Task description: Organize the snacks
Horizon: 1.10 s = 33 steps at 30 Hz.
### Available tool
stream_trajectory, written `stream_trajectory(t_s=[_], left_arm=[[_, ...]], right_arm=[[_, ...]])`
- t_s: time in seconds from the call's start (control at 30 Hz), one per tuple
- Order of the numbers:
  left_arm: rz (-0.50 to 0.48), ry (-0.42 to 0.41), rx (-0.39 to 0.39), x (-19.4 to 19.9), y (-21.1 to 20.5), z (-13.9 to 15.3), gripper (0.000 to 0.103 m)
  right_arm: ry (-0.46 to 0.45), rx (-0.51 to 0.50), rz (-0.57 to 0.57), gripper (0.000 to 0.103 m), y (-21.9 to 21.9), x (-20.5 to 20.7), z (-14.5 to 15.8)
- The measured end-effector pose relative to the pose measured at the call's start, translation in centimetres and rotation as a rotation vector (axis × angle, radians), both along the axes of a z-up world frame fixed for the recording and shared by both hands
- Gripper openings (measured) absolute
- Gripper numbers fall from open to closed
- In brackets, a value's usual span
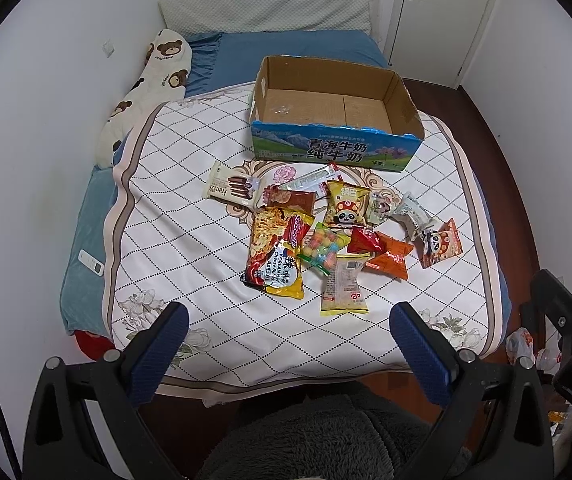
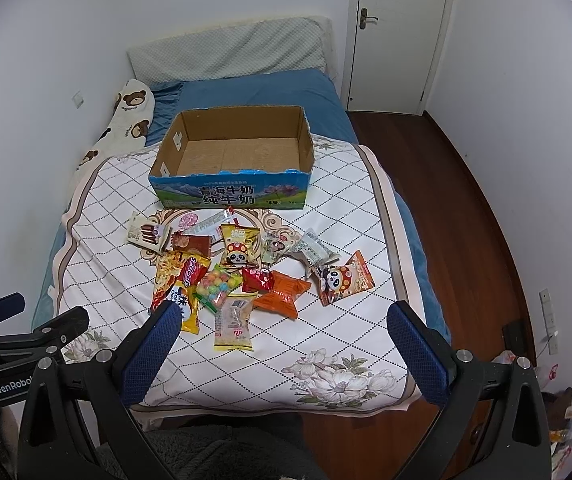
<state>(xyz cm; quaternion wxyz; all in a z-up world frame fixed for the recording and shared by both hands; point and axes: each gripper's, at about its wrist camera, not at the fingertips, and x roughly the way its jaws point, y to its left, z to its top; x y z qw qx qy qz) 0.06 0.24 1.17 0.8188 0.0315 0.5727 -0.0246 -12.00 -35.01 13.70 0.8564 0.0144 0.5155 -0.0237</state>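
Observation:
A pile of several snack packets lies on the white quilt: a yellow noodle pack (image 1: 279, 252) (image 2: 177, 280), a yellow panda bag (image 1: 346, 204) (image 2: 239, 248), an orange packet (image 1: 390, 258) (image 2: 283, 290), a wafer pack (image 1: 231, 188) (image 2: 147, 232). Behind them stands an empty open cardboard milk box (image 1: 338, 148) (image 2: 229, 194). My left gripper (image 1: 290, 316) is open and empty above the quilt's near edge, short of the pile. My right gripper (image 2: 286, 316) is open and empty, also near the front edge.
The bed (image 1: 85, 240) stands against the left wall, with a bear-print pillow (image 1: 145, 88) and a grey headboard cushion (image 1: 265, 4). A white remote (image 1: 90, 262) lies on the blue sheet. Wooden floor (image 2: 466, 208) and a door (image 2: 402, 32) are to the right.

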Motion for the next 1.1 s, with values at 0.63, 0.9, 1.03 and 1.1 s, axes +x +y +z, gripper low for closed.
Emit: stream_trajectory(t_s=[0.63, 0.9, 1.03, 1.1], left_arm=[[0.0, -0.009, 0.005, -0.1, -1.1, 1.1, 0.103], [0.0, -0.01, 0.003, -0.1, -1.0, 1.3, 0.103], [0.001, -0.005, 0.0, 0.1, -0.9, 1.2, 0.103], [-0.001, -0.01, 0.001, 0.1, -1.0, 1.3, 0.103]], right_arm=[[-0.002, 0.008, 0.0, 0.103, -0.5, 0.0, -0.2], [-0.002, 0.011, -0.001, 0.103, -0.6, 0.1, -0.1], [-0.006, 0.011, 0.001, 0.103, -0.6, 0.1, -0.1], [-0.009, 0.014, 0.003, 0.103, -0.5, 0.2, 0.1]])
